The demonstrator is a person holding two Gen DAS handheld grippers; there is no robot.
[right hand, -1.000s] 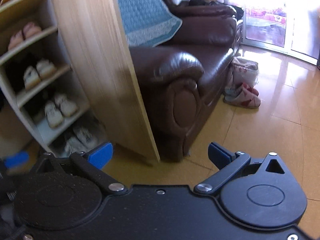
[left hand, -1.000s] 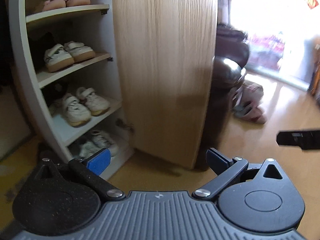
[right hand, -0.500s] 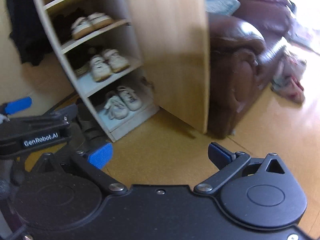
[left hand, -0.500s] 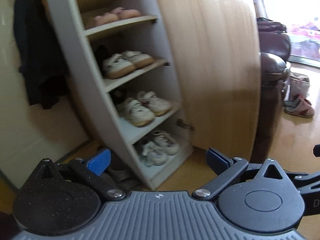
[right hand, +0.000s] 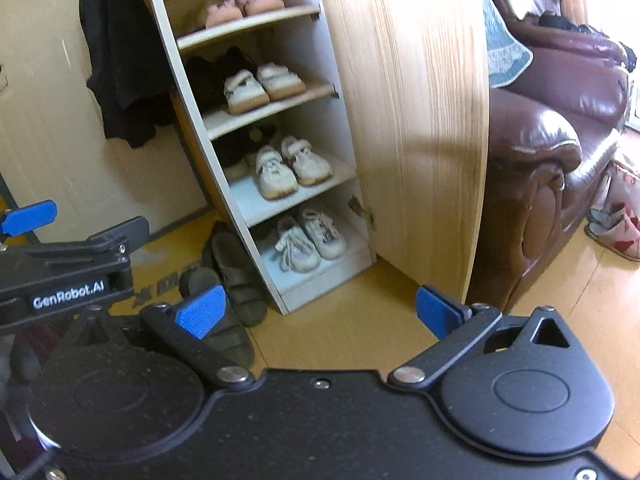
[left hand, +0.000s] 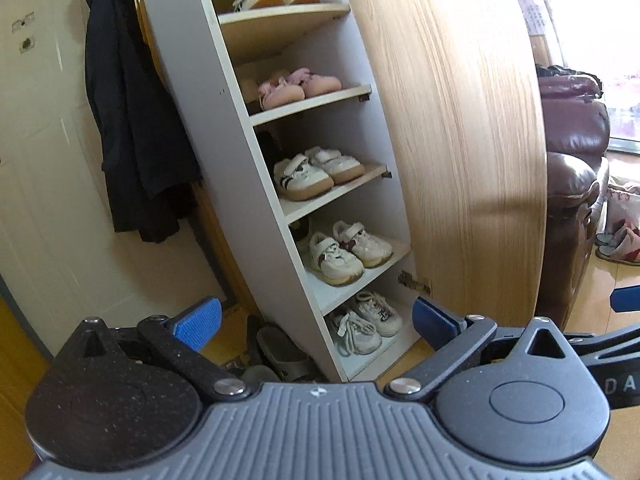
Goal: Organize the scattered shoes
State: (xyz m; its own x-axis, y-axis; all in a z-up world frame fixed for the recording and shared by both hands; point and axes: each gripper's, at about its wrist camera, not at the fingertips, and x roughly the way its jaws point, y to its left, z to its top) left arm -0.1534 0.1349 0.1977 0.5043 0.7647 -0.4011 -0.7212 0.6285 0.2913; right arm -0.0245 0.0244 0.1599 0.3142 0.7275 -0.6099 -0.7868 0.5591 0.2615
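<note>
A white shoe cabinet (left hand: 224, 128) stands with its wooden door (left hand: 460, 140) swung wide; pairs of small shoes sit on each shelf. White laced sneakers (left hand: 364, 322) fill the bottom shelf, also seen in the right wrist view as sneakers (right hand: 308, 240). A pair of dark sandals (right hand: 236, 280) lies on the floor left of the cabinet foot, partly hidden behind my left gripper as sandals (left hand: 280, 352). My left gripper (left hand: 316, 320) is open and empty, facing the lower shelves. My right gripper (right hand: 316, 312) is open and empty, above the bare floor in front of the cabinet.
A black coat (left hand: 136, 120) hangs on the cream wall left of the cabinet. A brown leather sofa (right hand: 560, 140) stands right of the door, with slippers (right hand: 616, 232) and a bag on the wooden floor beside it. The left tool's body (right hand: 68, 276) crosses the right view's left edge.
Both views have swung left from the sofa toward the cabinet's shelves. The dark sandals on the floor have come into sight. Both grippers stayed open.
</note>
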